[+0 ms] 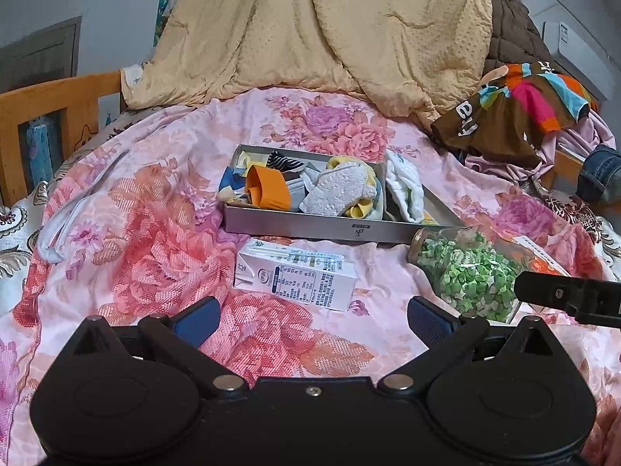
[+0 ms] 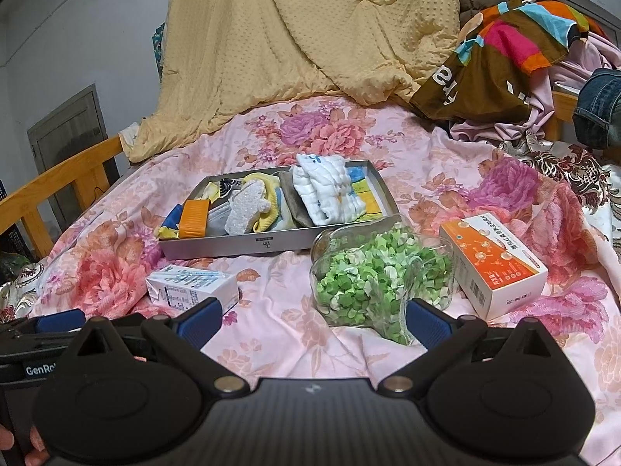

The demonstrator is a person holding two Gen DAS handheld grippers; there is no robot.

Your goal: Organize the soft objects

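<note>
A grey tray (image 1: 310, 227) (image 2: 217, 246) lies on the floral bedspread, filled with soft items: an orange piece (image 1: 268, 190) (image 2: 195, 218), a white textured sock (image 1: 337, 192) (image 2: 246, 209), striped and yellow socks, and a folded white cloth (image 1: 403, 186) (image 2: 330, 190). My left gripper (image 1: 312, 320) is open, low over the bedspread, just short of a white carton (image 1: 295, 275). My right gripper (image 2: 312, 322) is open too, with nothing between its fingers; its right finger (image 2: 429, 324) sits just in front of a glass jar of green paper stars (image 2: 376, 272).
The white carton (image 2: 194, 287) and jar (image 1: 465, 268) lie in front of the tray. An orange-and-white box (image 2: 493, 268) rests right of the jar. A yellow blanket (image 1: 330, 27) and a pile of clothes (image 2: 516, 46) crowd the back. A wooden bed rail (image 1: 50, 124) runs along the left.
</note>
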